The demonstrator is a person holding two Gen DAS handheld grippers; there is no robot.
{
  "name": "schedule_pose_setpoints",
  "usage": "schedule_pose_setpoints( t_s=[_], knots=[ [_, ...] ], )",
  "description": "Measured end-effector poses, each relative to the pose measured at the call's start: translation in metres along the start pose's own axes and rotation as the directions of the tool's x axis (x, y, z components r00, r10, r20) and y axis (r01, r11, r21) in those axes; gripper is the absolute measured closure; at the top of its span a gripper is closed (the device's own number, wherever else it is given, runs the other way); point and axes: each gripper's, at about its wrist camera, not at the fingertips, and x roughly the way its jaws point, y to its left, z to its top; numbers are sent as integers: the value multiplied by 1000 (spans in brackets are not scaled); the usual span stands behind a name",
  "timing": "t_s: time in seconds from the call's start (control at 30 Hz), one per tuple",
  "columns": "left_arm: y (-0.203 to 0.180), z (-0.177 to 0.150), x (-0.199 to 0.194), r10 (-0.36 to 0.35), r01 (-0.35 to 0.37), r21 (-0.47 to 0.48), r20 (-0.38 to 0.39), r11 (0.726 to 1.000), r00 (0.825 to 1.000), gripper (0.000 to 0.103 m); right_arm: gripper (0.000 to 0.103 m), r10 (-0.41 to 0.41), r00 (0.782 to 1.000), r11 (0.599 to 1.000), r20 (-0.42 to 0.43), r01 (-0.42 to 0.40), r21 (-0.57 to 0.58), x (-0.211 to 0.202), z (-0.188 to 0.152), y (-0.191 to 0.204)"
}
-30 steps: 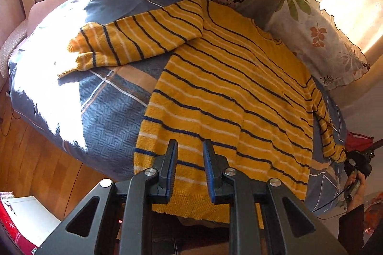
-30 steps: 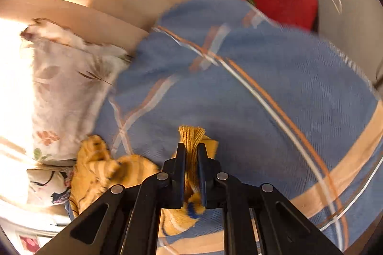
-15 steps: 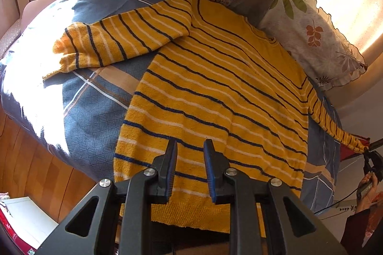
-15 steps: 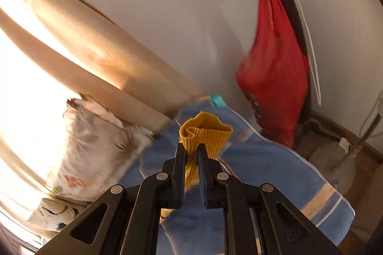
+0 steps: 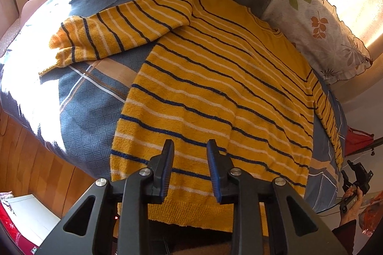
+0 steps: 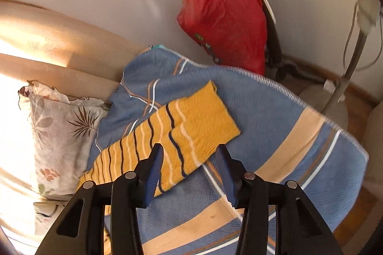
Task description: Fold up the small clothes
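Note:
A yellow sweater with navy and white stripes lies spread flat on the blue patterned bedspread, hem toward me, collar toward the pillows. Its left sleeve stretches out to the left. Its right sleeve lies straight on the bedspread in the right wrist view, cuff pointing away. My left gripper is open and empty above the hem. My right gripper is open and empty just above the right sleeve near its cuff.
Two pillows lean at the head of the bed. A red plastic bag hangs by the wall past the bed's corner, beside a stand's base. Wooden floor lies left of the bed.
My right gripper has opened and let the sleeve cuff go; the sleeve now lies straight on the bedspread. My left gripper has opened wider and moved closer over the hem.

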Motion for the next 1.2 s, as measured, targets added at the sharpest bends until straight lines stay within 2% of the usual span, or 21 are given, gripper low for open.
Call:
schedule_pose_setpoints(
  t_s=[0.07,0.13,0.23,0.27,0.33,0.47,0.6,0.73,0.8,0.9,1.03,1.2],
  knots=[
    [0,-1,0,3,-3,2,-3,1000,1000,76,53,8,1000,999,-23,-7,51,13,-2,-3],
    [0,-3,0,9,-9,2,-7,1000,1000,76,53,-24,999,997,-39,27,77,23,-4,-4],
    [2,-6,-1,31,-31,0,-15,1000,999,76,53,-41,999,997,-3,41,62,31,0,1],
    [4,-7,-2,40,-40,-2,-19,999,999,76,62,-49,999,998,4,48,51,32,2,3],
    [8,-9,-5,55,-55,-9,-21,998,998,76,93,-72,997,997,-5,72,12,38,7,10],
    [20,-6,-12,74,-74,-18,-11,997,997,76,93,-109,993,988,34,112,-105,29,6,43],
    [35,6,-15,46,-46,-39,11,998,999,74,93,-25,999,962,26,31,-270,17,-15,118],
    [53,23,-14,5,-3,-57,27,998,1000,74,93,113,990,890,-79,-136,-436,21,-67,222],
    [64,30,-16,-15,17,-62,38,998,999,74,93,169,971,844,-169,-232,-484,32,-106,274],
    [88,40,-18,-31,35,-81,44,996,999,74,93,210,927,782,-312,-351,-516,58,-174,344],
    [130,52,-20,-37,42,-125,47,991,998,73,93,168,869,686,-466,-442,-578,103,-285,423],
    [182,60,-19,-12,18,-171,38,985,999,73,93,30,837,596,-546,-453,-662,152,-400,465]
  ],
)
